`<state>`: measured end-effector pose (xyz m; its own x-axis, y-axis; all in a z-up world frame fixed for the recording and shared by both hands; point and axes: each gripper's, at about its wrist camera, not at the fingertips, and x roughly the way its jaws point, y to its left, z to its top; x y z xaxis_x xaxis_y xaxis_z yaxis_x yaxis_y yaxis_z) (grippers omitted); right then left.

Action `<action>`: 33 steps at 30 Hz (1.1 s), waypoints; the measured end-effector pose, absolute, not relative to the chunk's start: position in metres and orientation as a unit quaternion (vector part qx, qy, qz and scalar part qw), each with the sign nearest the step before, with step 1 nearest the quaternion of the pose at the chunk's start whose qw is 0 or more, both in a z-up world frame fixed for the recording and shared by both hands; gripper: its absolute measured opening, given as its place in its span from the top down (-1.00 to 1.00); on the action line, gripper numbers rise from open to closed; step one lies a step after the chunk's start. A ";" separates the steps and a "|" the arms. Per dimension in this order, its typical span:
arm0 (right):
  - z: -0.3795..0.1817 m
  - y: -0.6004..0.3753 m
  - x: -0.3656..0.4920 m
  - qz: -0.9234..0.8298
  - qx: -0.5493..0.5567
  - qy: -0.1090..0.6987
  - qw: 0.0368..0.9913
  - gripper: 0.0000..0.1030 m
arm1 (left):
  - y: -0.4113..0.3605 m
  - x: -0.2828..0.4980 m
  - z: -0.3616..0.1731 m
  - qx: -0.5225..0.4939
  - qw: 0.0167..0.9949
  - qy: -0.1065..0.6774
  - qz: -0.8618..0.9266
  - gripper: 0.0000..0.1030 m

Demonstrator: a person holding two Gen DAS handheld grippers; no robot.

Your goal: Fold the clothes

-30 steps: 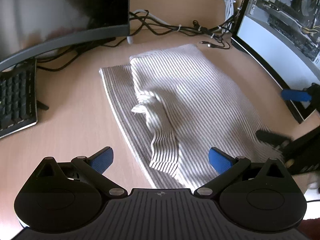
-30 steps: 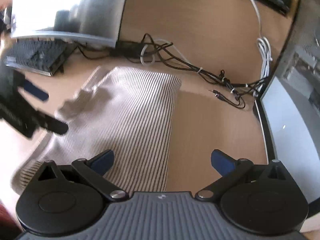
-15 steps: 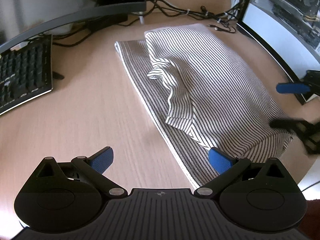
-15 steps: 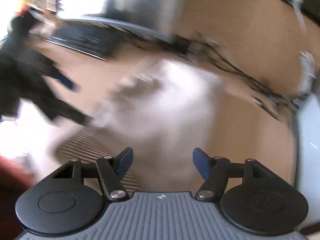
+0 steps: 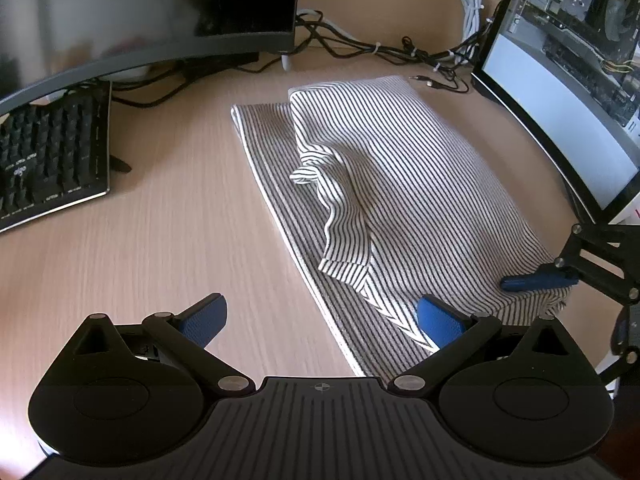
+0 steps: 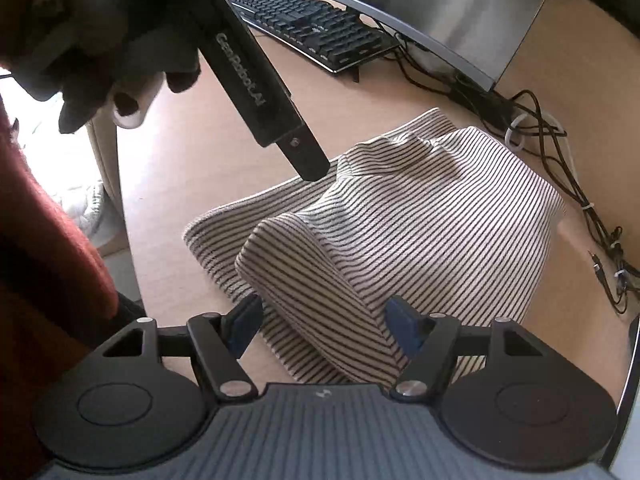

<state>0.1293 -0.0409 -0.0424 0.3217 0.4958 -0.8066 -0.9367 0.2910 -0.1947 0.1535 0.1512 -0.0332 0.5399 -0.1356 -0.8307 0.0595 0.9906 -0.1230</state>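
A black-and-white striped garment point(image 5: 404, 184) lies partly folded on the wooden desk point(image 5: 160, 240), with a sleeve bunched on top. My left gripper point(image 5: 320, 316) is open and empty, above the garment's near left edge. My right gripper point(image 6: 322, 322) is open, with its fingers on either side of the garment's near corner point(image 6: 320, 280). In the left wrist view the right gripper's blue finger point(image 5: 536, 280) rests at the garment's right corner. The left gripper's body point(image 6: 256, 80) shows at the upper left of the right wrist view.
A curved monitor point(image 5: 140, 12) and a black keyboard point(image 5: 52, 160) stand at the left. Tangled cables point(image 5: 380, 48) lie at the back. A computer case point(image 5: 560, 60) stands at the right. In the right wrist view the desk's edge point(image 6: 120, 208) is at the left.
The right gripper has narrowed and swung down to straddle the garment's near corner. The left gripper has pulled back slightly and stays open.
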 end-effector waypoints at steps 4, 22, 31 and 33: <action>-0.043 -0.037 0.140 0.465 -0.321 0.346 0.749 -0.23 | 0.156 0.151 -0.032 -0.034 0.875 0.479 -0.065 -1.00; -0.032 -0.044 0.186 0.440 -0.170 0.459 0.753 -0.20 | 0.149 0.121 -0.049 0.038 0.832 0.514 -0.202 -1.00; -0.029 -0.047 0.151 0.428 -0.256 0.389 0.774 -0.31 | 0.192 0.195 -0.048 -0.228 0.849 0.447 -0.163 -1.00; -0.034 -0.045 0.140 0.416 -0.297 0.367 0.777 -0.42 | 0.187 0.220 -0.054 -0.245 0.850 0.442 -0.147 -0.97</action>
